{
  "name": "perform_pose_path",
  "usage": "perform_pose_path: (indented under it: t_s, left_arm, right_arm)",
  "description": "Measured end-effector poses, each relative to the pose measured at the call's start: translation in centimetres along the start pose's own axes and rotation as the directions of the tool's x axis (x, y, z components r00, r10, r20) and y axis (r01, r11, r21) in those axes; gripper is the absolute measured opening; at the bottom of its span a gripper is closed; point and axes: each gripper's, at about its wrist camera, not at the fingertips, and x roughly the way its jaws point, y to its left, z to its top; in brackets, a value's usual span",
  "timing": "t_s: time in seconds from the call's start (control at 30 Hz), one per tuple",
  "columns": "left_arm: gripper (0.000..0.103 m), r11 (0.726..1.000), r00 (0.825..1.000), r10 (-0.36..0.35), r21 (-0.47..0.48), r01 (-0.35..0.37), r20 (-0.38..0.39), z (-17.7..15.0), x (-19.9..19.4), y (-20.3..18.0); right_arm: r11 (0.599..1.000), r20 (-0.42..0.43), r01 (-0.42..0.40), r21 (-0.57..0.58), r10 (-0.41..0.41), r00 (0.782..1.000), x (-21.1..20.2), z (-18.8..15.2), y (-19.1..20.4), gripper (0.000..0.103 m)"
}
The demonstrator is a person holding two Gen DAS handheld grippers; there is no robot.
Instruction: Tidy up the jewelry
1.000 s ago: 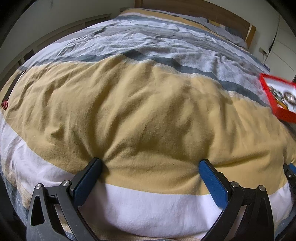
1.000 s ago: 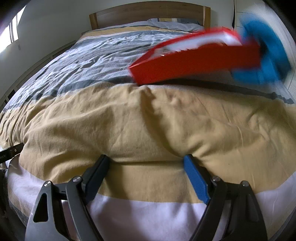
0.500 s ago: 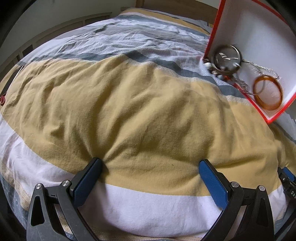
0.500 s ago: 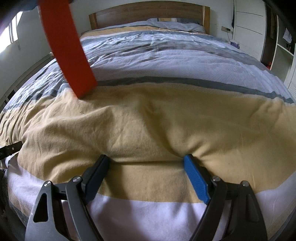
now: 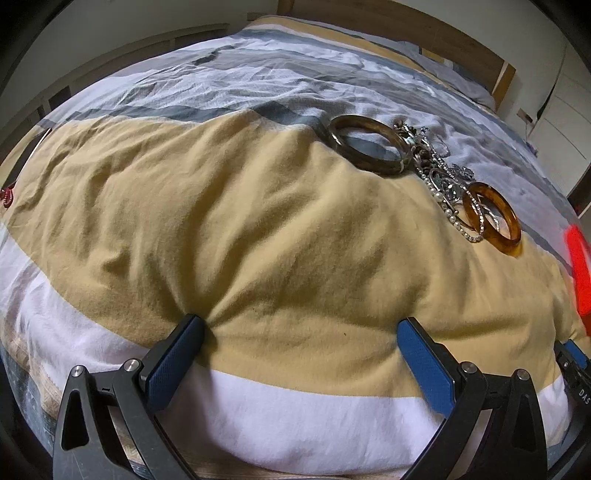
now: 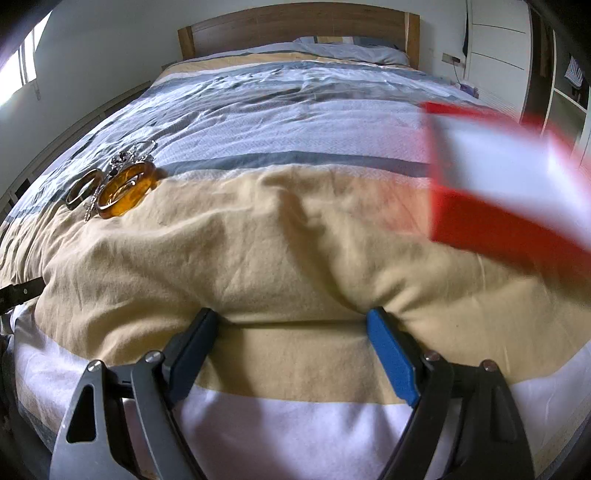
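Note:
A heap of jewelry lies on the bed cover: a dark brown bangle (image 5: 369, 149), an amber bangle (image 5: 493, 218) and a tangle of pearl and silver chains (image 5: 445, 188). The right wrist view shows the same amber bangle (image 6: 127, 188) and dark bangle (image 6: 84, 188) at far left. A red box with a white inside (image 6: 506, 184) is blurred in the air at right; its edge (image 5: 580, 273) shows in the left wrist view. My left gripper (image 5: 299, 356) and right gripper (image 6: 293, 345) rest open on the near edge of the bed, holding nothing.
The striped yellow, white and grey duvet (image 5: 229, 221) covers the whole bed, with a wooden headboard (image 6: 295, 27) and pillow (image 6: 351, 50) at the far end. White cupboards (image 6: 495, 55) stand to the right. A wall runs along the left.
The red box swept over the bed, tipped, and dropped the jewelry onto the duvet; it is now blurred at the right. Both grippers have stayed put.

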Motion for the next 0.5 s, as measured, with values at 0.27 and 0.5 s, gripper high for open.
perform_pose_path:
  t_s: [0.27,0.5]
  left_arm:
    - [0.102,1.000,1.000,-0.008,-0.018,0.008,0.005,0.4,0.3,0.3]
    - [0.102,0.998,0.999,-0.042,-0.049,0.042,-0.003,0.7,0.2,0.9]
  right_arm:
    - [1.000,0.004,0.000,-0.001,0.000,1.000,0.0,-0.1,0.0,0.083]
    - [1.000,0.003,0.002,0.000,-0.002,1.000,0.1,-0.2,0.0,0.083]
